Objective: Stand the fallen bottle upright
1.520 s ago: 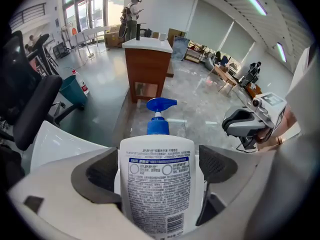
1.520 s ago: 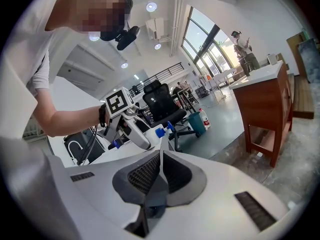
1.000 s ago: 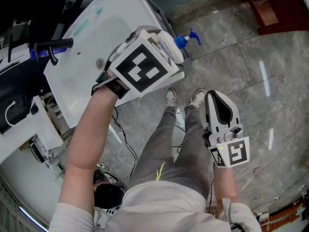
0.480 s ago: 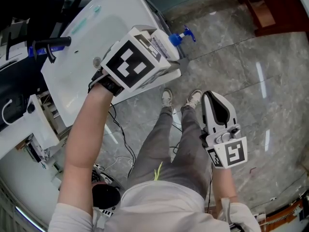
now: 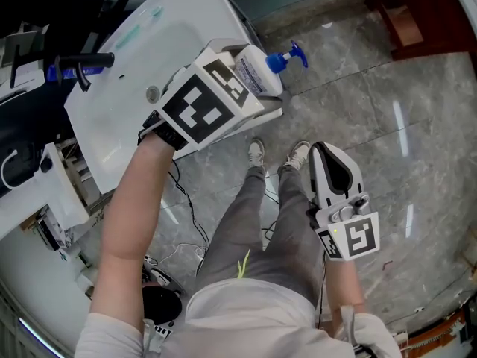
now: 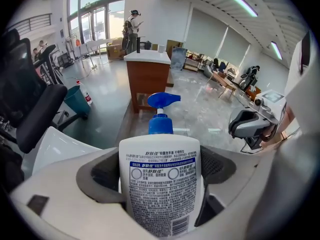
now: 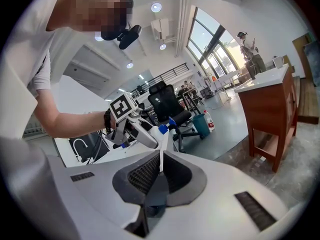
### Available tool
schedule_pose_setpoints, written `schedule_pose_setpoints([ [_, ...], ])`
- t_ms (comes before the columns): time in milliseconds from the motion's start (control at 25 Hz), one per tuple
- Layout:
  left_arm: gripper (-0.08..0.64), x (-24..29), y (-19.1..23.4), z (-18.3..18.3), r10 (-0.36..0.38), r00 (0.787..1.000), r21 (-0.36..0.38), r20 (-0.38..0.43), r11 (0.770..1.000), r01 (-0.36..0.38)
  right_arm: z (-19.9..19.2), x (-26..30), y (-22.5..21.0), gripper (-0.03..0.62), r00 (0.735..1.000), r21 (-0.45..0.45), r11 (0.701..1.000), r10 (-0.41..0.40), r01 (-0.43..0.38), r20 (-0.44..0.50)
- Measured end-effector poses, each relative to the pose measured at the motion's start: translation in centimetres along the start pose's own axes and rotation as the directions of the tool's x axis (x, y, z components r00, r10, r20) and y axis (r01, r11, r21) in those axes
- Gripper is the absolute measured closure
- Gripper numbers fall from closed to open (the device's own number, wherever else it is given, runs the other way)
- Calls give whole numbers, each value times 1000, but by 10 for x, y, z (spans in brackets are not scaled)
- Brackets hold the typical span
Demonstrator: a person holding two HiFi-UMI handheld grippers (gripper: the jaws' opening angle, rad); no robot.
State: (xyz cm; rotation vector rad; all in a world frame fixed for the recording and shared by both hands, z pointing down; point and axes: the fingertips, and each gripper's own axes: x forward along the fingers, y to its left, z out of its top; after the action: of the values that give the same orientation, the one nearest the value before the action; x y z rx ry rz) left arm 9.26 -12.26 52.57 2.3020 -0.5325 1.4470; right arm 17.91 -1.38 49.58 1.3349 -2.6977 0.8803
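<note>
A white lotion bottle (image 5: 253,71) with a blue pump (image 5: 287,58) is clamped in my left gripper (image 5: 250,88), above the right edge of the white basin counter (image 5: 119,118). In the left gripper view the bottle (image 6: 160,184) fills the gap between the jaws of the left gripper (image 6: 160,171), label facing the camera, its pump (image 6: 162,109) pointing away. My right gripper (image 5: 333,155) hangs low beside the person's legs, shut and empty. From the right gripper (image 7: 161,171) view, the bottle (image 7: 161,130) looks tilted, held off the counter.
The basin has a drain (image 5: 153,93) and a black tap (image 5: 82,69) at its left. A wooden cabinet (image 5: 406,13) stands at the upper right on the marble floor. Cables (image 5: 186,237) lie below the counter. An office chair (image 6: 30,114) stands on the left.
My left gripper has turned a little with the bottle, and the pump now points further right. The right gripper has hardly moved.
</note>
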Motion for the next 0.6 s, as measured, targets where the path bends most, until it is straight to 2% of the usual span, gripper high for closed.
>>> schedule_pose_setpoints([
  [600, 55, -19, 2, 12, 33, 986, 27, 162, 999, -38, 12, 9, 15, 546, 1000, -46, 999, 12, -13, -14],
])
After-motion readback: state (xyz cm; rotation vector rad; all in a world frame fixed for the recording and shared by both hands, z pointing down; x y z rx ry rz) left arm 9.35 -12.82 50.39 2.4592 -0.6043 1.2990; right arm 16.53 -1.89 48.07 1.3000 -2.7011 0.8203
